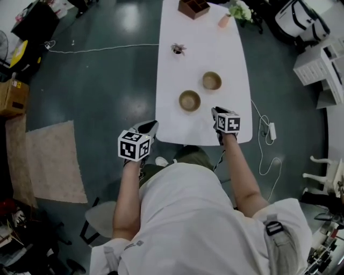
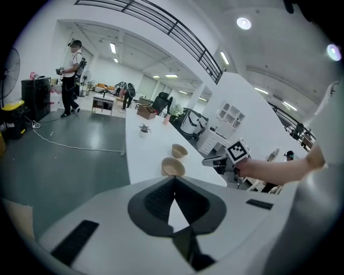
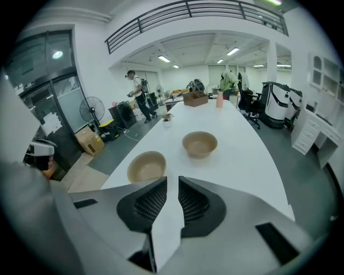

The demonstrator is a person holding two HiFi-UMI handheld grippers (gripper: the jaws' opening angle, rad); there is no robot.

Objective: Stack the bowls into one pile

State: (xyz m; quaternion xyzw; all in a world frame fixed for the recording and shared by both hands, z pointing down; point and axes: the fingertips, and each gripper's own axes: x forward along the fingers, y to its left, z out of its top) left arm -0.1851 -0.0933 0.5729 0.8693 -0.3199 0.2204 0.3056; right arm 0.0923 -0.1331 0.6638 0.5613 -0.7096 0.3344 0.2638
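Observation:
Two tan bowls stand apart on the white table (image 1: 172, 118). The near bowl (image 1: 190, 100) (image 2: 173, 167) (image 3: 147, 166) and the far bowl (image 1: 212, 80) (image 2: 179, 151) (image 3: 200, 144) are both upright and empty. My right gripper (image 1: 215, 111) (image 3: 171, 180) hovers over the table's near right part, just right of the near bowl. Its jaws stand a little apart with only table between them; it also shows in the left gripper view (image 2: 214, 160). My left gripper (image 1: 151, 127) (image 2: 174, 179) is at the table's near left corner, its tips meeting on nothing.
Far down the table are a small plant (image 1: 178, 49), a wooden box (image 1: 193, 7), a pink cup (image 1: 224, 21) and flowers (image 1: 240, 9). A power strip (image 1: 271, 130) with cable lies on the floor at the right, a rug (image 1: 54, 161) at the left. A person (image 2: 70, 78) stands far off.

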